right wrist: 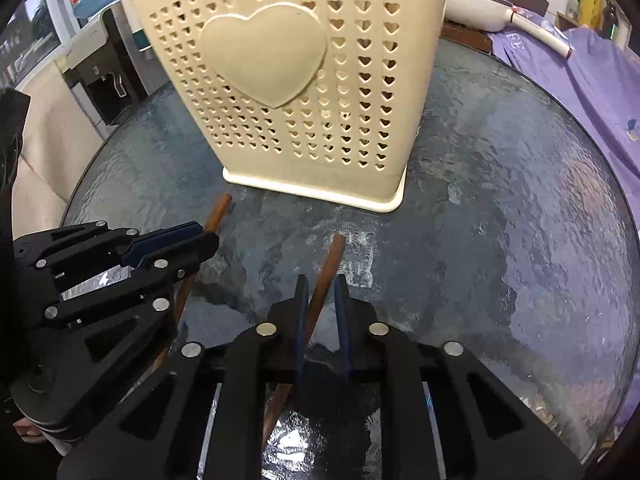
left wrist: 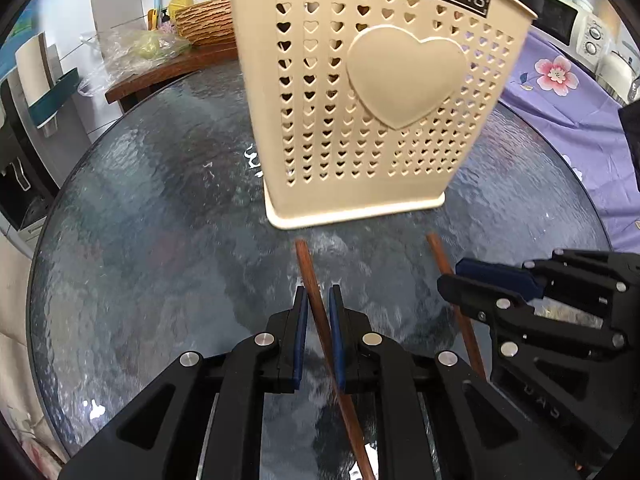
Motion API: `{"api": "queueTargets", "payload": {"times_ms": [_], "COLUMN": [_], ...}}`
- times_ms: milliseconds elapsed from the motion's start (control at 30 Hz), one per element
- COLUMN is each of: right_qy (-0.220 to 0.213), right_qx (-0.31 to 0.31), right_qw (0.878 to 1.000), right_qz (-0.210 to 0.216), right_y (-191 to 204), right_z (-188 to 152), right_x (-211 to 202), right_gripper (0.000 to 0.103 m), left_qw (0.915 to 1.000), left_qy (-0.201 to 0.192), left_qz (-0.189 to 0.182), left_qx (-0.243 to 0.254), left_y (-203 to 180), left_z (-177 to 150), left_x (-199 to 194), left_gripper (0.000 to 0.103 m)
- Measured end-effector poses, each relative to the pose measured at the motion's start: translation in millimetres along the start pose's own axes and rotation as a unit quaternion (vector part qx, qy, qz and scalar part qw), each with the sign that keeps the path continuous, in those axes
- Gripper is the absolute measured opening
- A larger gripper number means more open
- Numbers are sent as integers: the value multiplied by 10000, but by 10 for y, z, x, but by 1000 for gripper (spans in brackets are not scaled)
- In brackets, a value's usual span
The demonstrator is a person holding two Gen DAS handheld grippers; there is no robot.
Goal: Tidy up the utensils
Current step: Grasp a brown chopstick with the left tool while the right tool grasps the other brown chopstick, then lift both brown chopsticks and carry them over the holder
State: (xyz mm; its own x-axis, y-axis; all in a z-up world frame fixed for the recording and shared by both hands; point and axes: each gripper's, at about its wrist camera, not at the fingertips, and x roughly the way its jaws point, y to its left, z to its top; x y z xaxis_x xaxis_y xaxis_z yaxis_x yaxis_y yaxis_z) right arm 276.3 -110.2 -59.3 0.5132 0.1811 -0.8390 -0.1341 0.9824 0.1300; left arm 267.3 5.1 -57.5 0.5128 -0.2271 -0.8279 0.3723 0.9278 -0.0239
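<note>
On the round glass table (left wrist: 140, 200), at twelve o'clock from both grippers, stands the cream utensil holder (left wrist: 376, 104) with heart-shaped holes. The left gripper (left wrist: 319, 300) has its blue pads narrowly apart around one brown chopstick (left wrist: 310, 276); contact cannot be told. At its three o'clock, the right gripper (right wrist: 321, 290) likewise brackets the second chopstick (right wrist: 330, 264), fingers slightly apart. Both chopstick tips point toward the holder's base, near it.

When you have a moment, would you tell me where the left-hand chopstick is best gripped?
Grip the left chopstick across its thin shaft, somewhat back from the blunt end, coming from above with fingers either side. It lies flat on the glass table, pointing at the holder, so only its sides offer purchase.
</note>
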Motion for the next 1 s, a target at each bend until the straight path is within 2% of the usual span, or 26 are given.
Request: {"api": "queueTargets", "payload": {"times_ms": [200, 300, 433, 733, 1000], "right_qy": [-75, -142, -216, -907, -1655], "right_qx": [162, 279, 428, 354, 214], "right_qw": [9998, 9994, 9975, 9912, 9778], "right_qz": [21, 124, 521, 897, 1266], "right_y": [-16, -69, -140, -134, -146], "right_z": [-1, -24, -55, -88, -145], "right_x": [6, -5, -35, -462, -1026], "right_gripper": [10, 10, 8, 8, 8], "left_qw": [9995, 9996, 9998, 9980, 9926], "left_qy": [-77, -114, -120, -565, -1149], "left_qz": [248, 237, 153, -2, -101], "left_qx": [174, 129, -38, -281, -382], "left_y": [-122, -109, -74, 14, -3], "left_z": [4, -25, -32, -17, -33], "left_x": [23, 5, -15, -378, -928], "left_gripper": [10, 8, 7, 7, 7]}}
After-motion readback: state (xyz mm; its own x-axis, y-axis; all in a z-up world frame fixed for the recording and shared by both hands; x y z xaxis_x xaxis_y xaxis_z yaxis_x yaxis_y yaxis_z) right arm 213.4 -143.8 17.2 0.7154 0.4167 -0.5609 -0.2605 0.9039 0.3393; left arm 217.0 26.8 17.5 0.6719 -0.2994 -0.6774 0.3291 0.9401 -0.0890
